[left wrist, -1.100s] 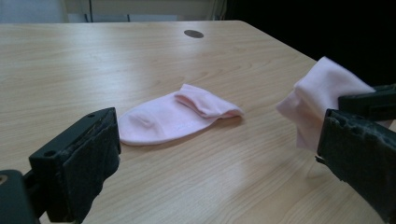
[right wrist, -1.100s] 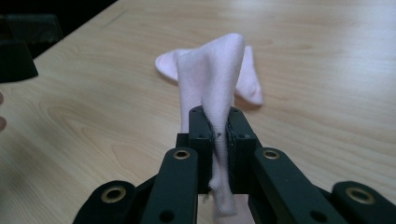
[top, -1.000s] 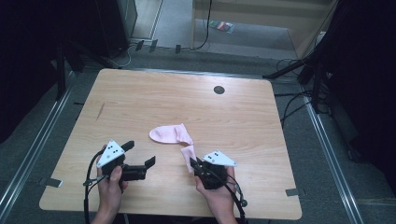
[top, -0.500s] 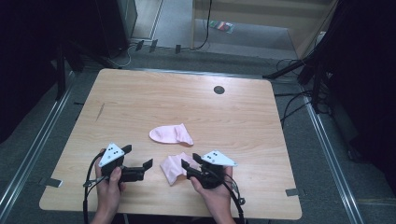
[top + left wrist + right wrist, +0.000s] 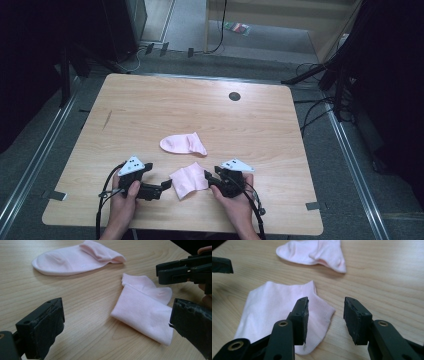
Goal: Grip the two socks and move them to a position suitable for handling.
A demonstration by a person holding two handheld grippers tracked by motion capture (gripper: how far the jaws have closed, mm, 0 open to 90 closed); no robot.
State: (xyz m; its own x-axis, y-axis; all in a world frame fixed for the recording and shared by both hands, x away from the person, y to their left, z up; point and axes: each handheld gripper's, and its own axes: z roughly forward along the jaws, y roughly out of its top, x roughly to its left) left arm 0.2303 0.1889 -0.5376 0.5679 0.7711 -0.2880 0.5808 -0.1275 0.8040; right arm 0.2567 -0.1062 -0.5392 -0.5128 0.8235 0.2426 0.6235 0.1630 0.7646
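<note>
Two pink socks on a wooden counter, tongs at either side of the nearer one.

The counter (image 5: 280, 130) carries a sock (image 5: 183, 144) lying flat near its middle and a folded sock (image 5: 189, 179) closer to the person's edge, the two just apart. The left tongs (image 5: 166, 185) stand wide beside the folded sock; the right tongs (image 5: 209, 180) are parted, empty, their tips over its edge.

Folded sock (image 5: 279, 315) partly hidden behind right gripper's jaws.
</note>
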